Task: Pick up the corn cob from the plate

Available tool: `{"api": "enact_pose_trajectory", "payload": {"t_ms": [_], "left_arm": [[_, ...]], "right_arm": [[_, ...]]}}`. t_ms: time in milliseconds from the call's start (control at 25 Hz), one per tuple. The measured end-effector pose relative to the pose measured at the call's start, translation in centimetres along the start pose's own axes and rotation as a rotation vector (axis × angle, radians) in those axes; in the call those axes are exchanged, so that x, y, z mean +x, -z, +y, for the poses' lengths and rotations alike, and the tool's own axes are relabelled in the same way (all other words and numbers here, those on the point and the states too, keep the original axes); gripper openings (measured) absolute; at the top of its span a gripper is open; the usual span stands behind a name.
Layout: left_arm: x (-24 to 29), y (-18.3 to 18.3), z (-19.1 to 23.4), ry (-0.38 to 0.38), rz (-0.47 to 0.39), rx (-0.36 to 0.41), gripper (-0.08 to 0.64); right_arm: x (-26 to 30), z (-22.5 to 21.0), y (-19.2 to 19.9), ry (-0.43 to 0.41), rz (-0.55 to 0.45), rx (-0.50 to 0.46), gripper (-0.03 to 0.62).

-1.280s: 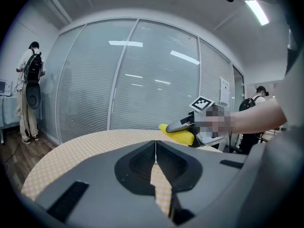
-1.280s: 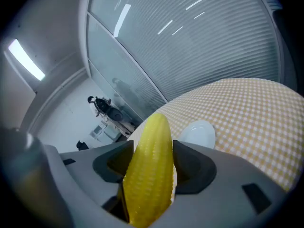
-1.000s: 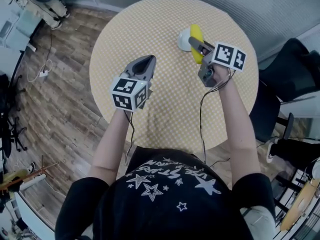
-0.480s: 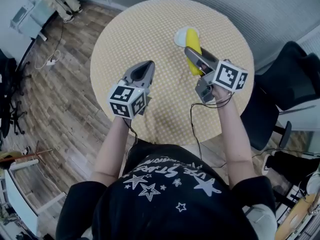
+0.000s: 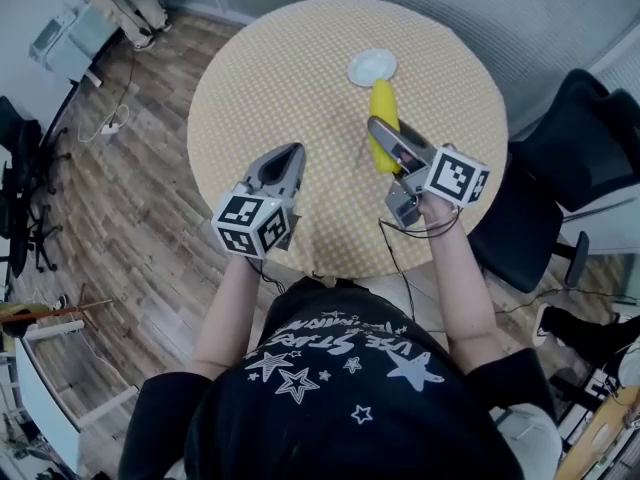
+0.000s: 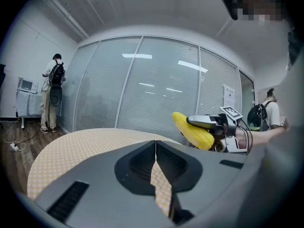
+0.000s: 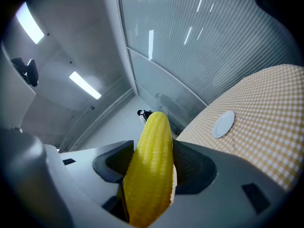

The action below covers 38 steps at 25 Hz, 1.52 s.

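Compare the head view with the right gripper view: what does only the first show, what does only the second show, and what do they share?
Only the head view: the left claw, the person's shirt, a chair and the floor.
Only the right gripper view: ceiling lights and, close up, kernels pressed between the jaws.
Both: the right claw gripping the corn, held off the bare plate, and the table.

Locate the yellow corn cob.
Head view, right side: the yellow corn cob is clamped in the jaws of the right gripper above the round checked table, short of the small white plate.
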<state>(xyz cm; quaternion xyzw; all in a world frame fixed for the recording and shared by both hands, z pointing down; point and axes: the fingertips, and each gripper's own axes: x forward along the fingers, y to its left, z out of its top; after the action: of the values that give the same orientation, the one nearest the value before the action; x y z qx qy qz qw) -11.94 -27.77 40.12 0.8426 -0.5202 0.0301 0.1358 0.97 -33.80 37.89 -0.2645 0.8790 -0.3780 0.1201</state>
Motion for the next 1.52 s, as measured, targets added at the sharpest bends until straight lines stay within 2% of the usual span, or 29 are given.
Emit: {"api": "enact_pose_trajectory", "payload": {"t_ms": [160,720,920,1080,1280,1520], "left_arm": [[-1.6,0.6,0.0,0.014,0.007,-0.017,0.011],[-8.2,2.3,-2.8,0.103,-0.011,-0.032,0.011],[-9.8,3.2,-4.9,0.160,-0.005,0.006,0.011],[-10.5,3.5,-6.5,0.165,-0.005,0.009,0.011],[-11.0,3.3,-7.8,0.142,-0.012,0.023,0.011],[-11.6,3.3,-10.7,0.098,-0.030,0.011,0.011]], "right_arm": [[-1.0,1.6,0.7,-0.010,-0.048,0.044,0.265],[-6.6,6.6,6.6,0.086,-0.106,0.082,0.265],[-8.4,7.7,8.0,0.095,-0.134,0.077,0.265],[-10.0,8.2,8.4,0.096,-0.144,0.084,0.265],[-11.0,8.7,7.6,0.051,-0.157,0.068,0.265],[-13.2,9.3,7.8,0.017,-0.104,0.028,0.265]]}}
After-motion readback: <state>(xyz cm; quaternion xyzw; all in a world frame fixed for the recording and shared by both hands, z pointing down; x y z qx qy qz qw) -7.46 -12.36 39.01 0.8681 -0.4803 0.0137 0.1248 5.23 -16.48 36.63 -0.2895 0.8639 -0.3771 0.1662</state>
